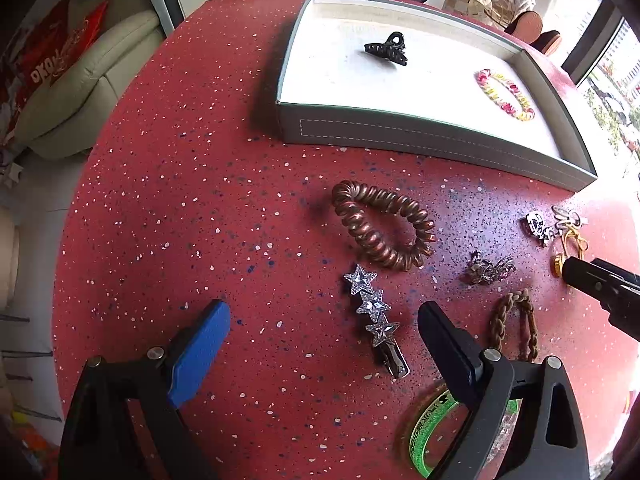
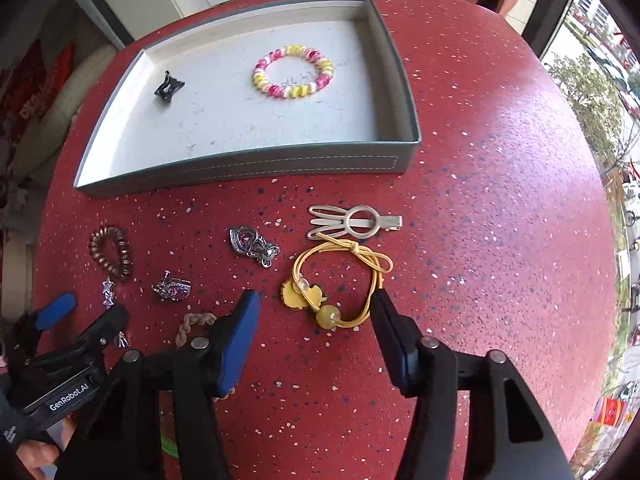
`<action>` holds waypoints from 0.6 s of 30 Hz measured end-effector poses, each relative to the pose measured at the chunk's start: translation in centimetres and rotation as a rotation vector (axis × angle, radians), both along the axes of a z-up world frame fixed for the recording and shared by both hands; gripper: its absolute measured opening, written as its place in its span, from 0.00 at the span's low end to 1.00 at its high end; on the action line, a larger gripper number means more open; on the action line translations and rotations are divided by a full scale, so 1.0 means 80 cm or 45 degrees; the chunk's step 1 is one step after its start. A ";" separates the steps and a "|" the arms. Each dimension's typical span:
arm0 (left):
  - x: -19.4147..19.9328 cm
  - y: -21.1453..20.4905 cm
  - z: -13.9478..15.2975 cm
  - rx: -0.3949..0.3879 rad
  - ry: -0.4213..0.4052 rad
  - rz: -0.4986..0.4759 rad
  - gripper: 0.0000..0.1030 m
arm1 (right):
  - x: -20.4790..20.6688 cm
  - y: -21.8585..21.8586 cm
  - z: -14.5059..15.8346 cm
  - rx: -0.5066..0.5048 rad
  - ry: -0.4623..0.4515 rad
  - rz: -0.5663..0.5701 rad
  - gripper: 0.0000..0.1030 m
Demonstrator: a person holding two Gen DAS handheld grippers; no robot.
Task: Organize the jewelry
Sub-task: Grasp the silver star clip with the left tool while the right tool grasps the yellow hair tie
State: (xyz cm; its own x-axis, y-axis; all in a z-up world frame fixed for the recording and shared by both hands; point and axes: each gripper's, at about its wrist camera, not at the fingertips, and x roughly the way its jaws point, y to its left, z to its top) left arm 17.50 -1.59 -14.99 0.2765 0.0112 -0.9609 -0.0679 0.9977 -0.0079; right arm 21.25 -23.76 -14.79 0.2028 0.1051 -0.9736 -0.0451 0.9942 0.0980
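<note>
My right gripper points down over a yellow elastic hair tie with beads and a flower. The tie lies on the red table between the open jaws. The black finger is at the loop's right side; the blue pad stands apart from the flower. My left gripper is open above a silver three-star hair clip, holding nothing. A grey tray with white lining holds a black claw clip and a pink-yellow spiral tie.
On the table lie a brown spiral tie, a small silver clip, a braided brown tie, a silver heart clip, a cream hair clip and a green ring. A sofa stands left of the table.
</note>
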 end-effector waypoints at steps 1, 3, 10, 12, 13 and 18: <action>0.000 -0.002 -0.001 0.003 0.001 0.000 1.00 | 0.001 0.002 -0.002 0.000 0.005 0.005 0.53; -0.001 -0.009 -0.002 0.008 0.003 0.002 1.00 | 0.002 0.003 -0.005 -0.006 0.013 0.013 0.50; -0.006 -0.027 -0.002 0.029 -0.006 -0.007 0.98 | 0.000 0.019 -0.009 -0.082 -0.005 0.066 0.48; -0.008 -0.030 0.001 0.018 -0.020 -0.010 0.92 | -0.003 0.028 -0.013 -0.116 -0.010 0.076 0.41; -0.008 -0.031 0.002 0.011 -0.019 -0.018 0.88 | -0.004 0.029 -0.013 -0.126 -0.011 0.075 0.40; -0.015 -0.045 0.010 0.005 -0.040 -0.072 0.66 | -0.013 0.027 -0.011 -0.126 -0.007 0.061 0.13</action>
